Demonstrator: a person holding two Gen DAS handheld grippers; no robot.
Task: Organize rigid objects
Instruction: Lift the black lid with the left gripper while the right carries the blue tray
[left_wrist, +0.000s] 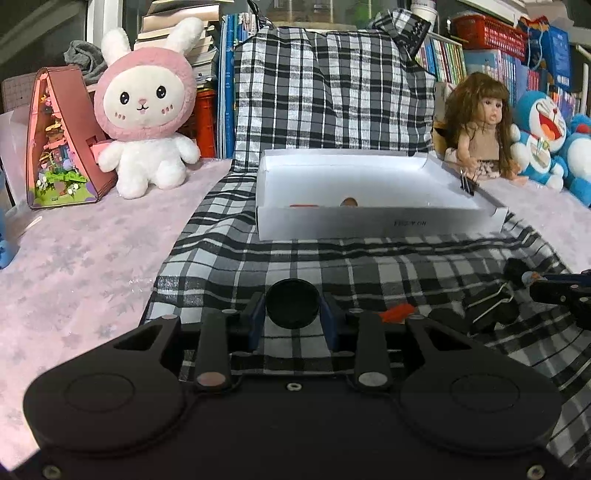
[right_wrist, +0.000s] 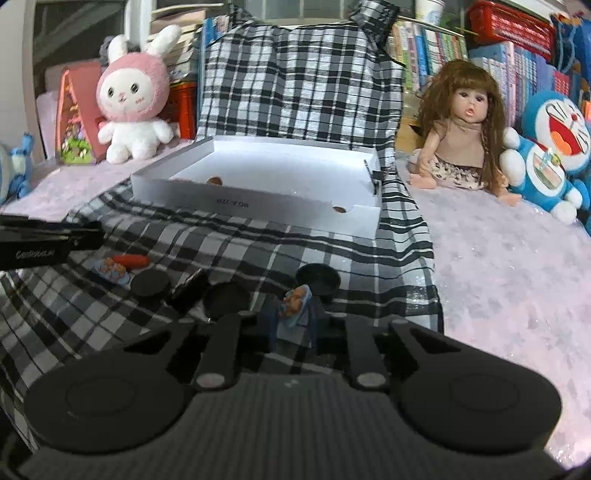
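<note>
My left gripper (left_wrist: 292, 312) is shut on a round black cap (left_wrist: 292, 303) and holds it just above the plaid cloth, in front of the white shallow box (left_wrist: 380, 221). My right gripper (right_wrist: 293, 314) is shut on a small blue toy dish of orange food (right_wrist: 293, 301). Near it on the cloth lie several black caps (right_wrist: 150, 284), a black binder clip (right_wrist: 190, 288), a red-orange piece (right_wrist: 132, 260) and another blue food dish (right_wrist: 110, 272). The box (right_wrist: 258, 199) holds a small brown round piece (right_wrist: 215, 180).
The left gripper's body (right_wrist: 44, 242) reaches in at the left of the right wrist view. A pink bunny plush (left_wrist: 144, 110), a triangular miniature house (left_wrist: 62, 140), a doll (right_wrist: 465, 129) and blue cat plushes (right_wrist: 550, 155) stand around the box. A binder clip (left_wrist: 467, 184) sits on the box's right wall.
</note>
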